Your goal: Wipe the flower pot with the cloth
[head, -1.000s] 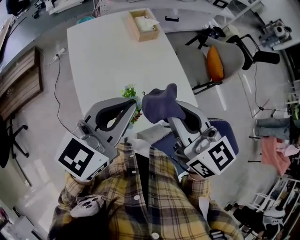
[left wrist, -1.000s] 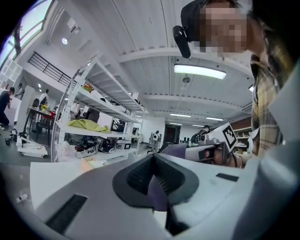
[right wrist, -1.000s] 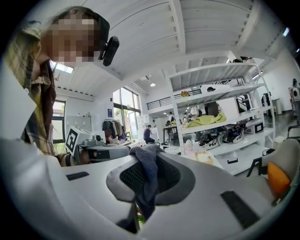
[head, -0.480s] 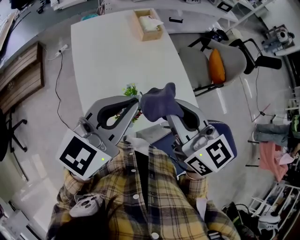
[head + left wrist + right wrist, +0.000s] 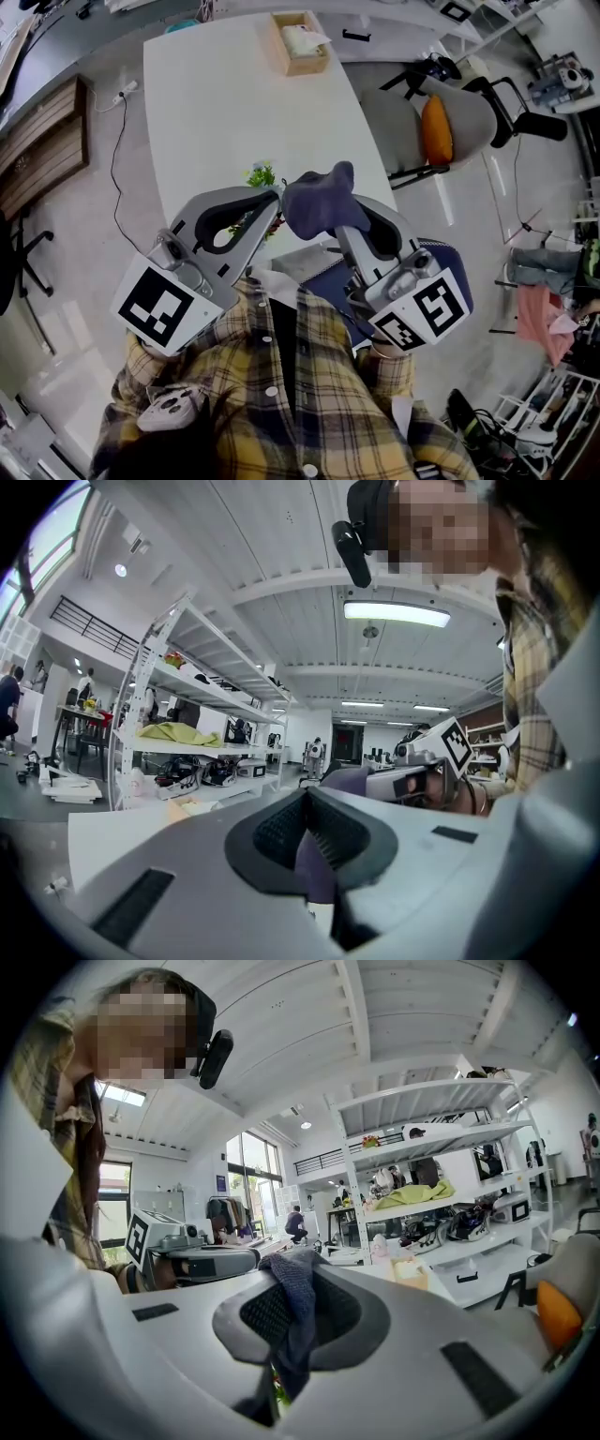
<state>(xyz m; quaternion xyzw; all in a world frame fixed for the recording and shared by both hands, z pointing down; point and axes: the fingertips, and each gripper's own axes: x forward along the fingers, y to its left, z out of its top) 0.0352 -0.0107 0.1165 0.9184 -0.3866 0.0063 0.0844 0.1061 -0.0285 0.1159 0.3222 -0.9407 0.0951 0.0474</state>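
One flower pot, one cloth and two grippers are in play, all held at the near end of the white bench [image 5: 216, 103]. The left gripper [image 5: 311, 832] has its jaws drawn close on a narrow strip of smooth lilac, which looks like the wall of the flower pot [image 5: 314, 864]; the dark ribbed pads [image 5: 279, 832] sit tight against that strip on either side. Most of the pot's body is hidden by the jaws, so I cannot tell whether it stands upright or tilted. In the head view its green leaves [image 5: 261, 176] show just past the left jaw tip on the side away from the person; a few more bits of green and red show on the near side of that tip.

The right gripper [image 5: 300, 1312] has its jaws pinching the cloth [image 5: 317, 202], a blue-purple knit. In the right gripper view it is draped over the top of the jaws and hangs down between the pads, long axis running top to bottom, with a sliver of green leaf below its lower end. In the head view it is a bunched lump that sticks out beyond the right jaw tips toward the far end of the bench; it lies right against the left jaw tip.

The two grippers lie side by side with their tips together and their marker cubes toward the person. One open wooden box [image 5: 300, 42] sits at the far end of the bench; one chair [image 5: 469, 103] with an orange cushion [image 5: 435, 128] stands to the right.
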